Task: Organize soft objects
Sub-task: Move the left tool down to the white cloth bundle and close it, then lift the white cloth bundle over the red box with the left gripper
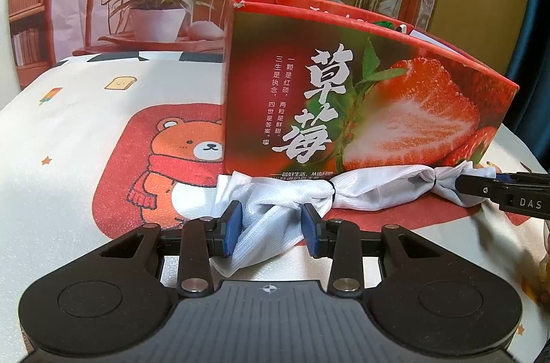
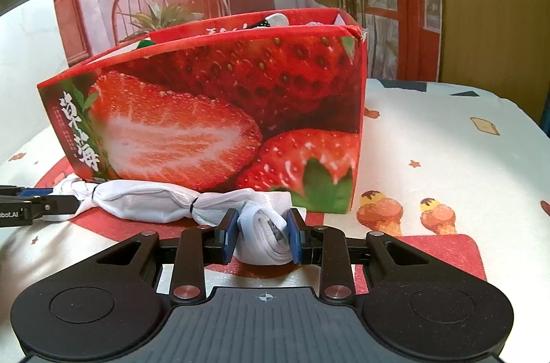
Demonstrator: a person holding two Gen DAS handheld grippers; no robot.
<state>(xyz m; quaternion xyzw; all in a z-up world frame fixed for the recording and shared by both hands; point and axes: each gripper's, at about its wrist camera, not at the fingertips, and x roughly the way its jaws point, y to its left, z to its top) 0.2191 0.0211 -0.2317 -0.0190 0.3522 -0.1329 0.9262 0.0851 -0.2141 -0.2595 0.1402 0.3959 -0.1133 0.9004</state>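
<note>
white cloth (image 1: 343, 191) ends | pinched in left hand-held gripper (image 1: 271, 232), right hand-held gripper (image 2: 263, 234)

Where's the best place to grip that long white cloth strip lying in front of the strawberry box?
Grip the white cloth strip at its two loose ends, coming from the near side, away from the strawberry box behind it. The left gripper and right gripper each already pinch an end; the tied middle sections look bulkier.
</note>
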